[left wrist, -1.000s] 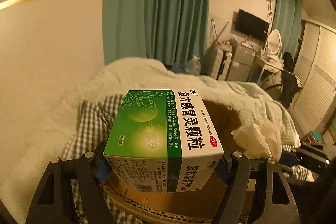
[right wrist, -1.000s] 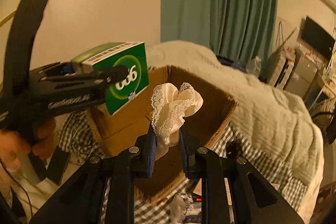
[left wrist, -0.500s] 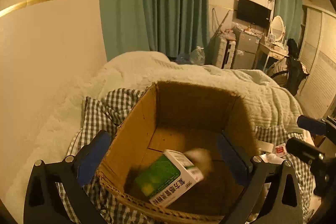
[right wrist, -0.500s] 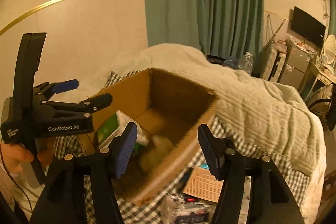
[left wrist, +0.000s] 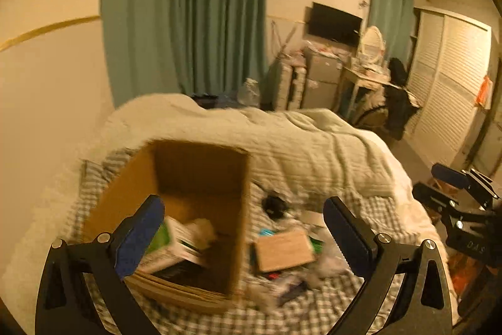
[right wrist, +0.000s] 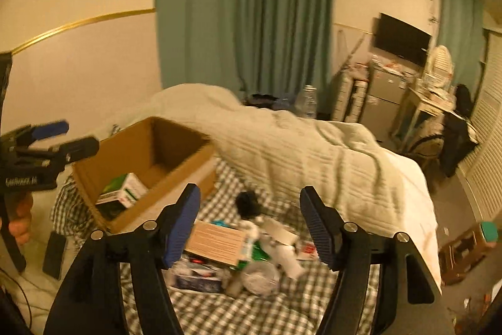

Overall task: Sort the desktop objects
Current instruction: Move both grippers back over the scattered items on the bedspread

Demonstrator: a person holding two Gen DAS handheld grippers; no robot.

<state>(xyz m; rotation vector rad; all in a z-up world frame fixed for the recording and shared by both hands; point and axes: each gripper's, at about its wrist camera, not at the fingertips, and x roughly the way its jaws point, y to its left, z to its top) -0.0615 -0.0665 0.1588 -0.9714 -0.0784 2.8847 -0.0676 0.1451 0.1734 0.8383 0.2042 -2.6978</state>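
Cardboard box [left wrist: 200, 178], brown and open-topped, sat on the checked bedspread [right wrist: 251, 313]. Inside it lay a green-and-white medicine carton [right wrist: 120, 193], tipped on its side near the box's near-left corner, with a pale crumpled cloth [left wrist: 202, 229] against it. From the right wrist view the carton's long axis ran from near left to far right, though blur hid its printing. Our left gripper [left wrist: 244, 228] hung over the box's near rim with its blue pads wide apart, holding nothing. Our right gripper [right wrist: 249, 225] was also spread and empty, above a heap of loose things just right of the box: a flat tan package [right wrist: 216, 242], a black round object [right wrist: 248, 204], and smaller items too blurred to name. A cream quilt [right wrist: 313, 153] bordered the far side of the heap. Bare checked fabric lay nearest us.
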